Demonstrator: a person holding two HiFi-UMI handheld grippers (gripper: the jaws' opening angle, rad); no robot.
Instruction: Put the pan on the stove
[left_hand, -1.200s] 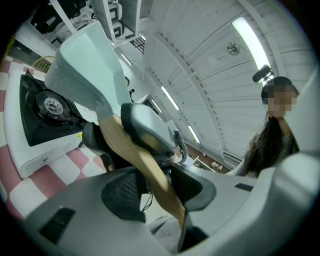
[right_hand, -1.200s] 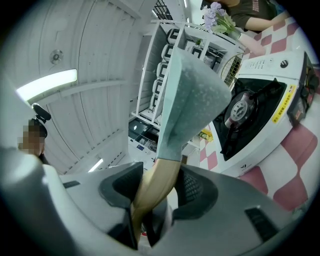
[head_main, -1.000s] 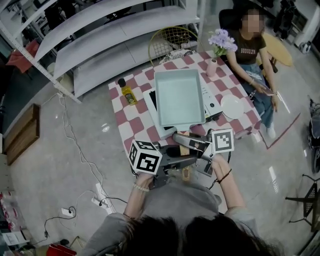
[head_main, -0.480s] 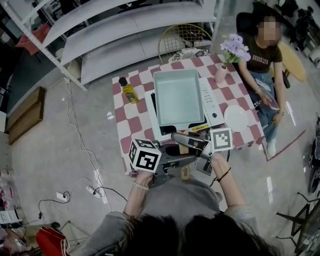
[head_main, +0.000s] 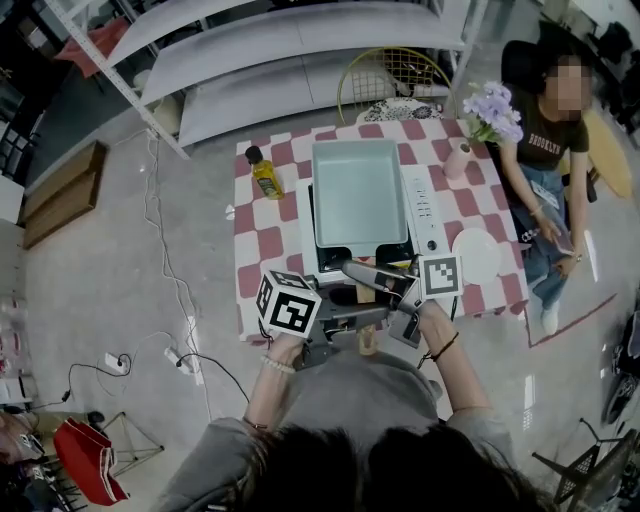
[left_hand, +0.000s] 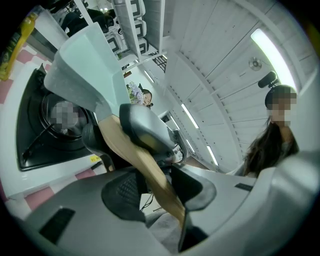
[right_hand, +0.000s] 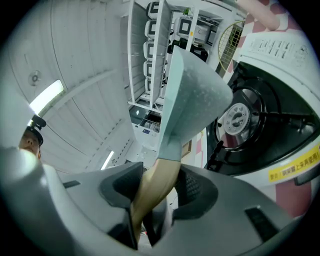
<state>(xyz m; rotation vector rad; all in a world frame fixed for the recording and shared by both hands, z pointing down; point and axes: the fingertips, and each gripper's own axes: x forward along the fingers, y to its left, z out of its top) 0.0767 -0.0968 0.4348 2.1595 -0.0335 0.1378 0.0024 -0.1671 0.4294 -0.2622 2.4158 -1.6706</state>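
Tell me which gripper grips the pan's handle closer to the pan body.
The right gripper: it clamps the wooden handle right beside the pan, while the left gripper holds the same handle nearer its free end.

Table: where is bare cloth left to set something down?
Left strip of table, from bottle to near edge, beside the stove; smaller patch between vase and plate. Crowded near-middle: left gripper and right gripper on the pan handle.

Left of stove (head_main: 425, 210), you get bare table (head_main: 262, 245) strip; oil bottle (head_main: 266, 176) blocks far-left corner only. Right side tight: plate (head_main: 478, 255) near, vase (head_main: 460, 160) far, seated person (head_main: 545, 170) just beyond edge. Wire chair (head_main: 385, 75) behind far edge. Pan (head_main: 360, 192) covers stove top.
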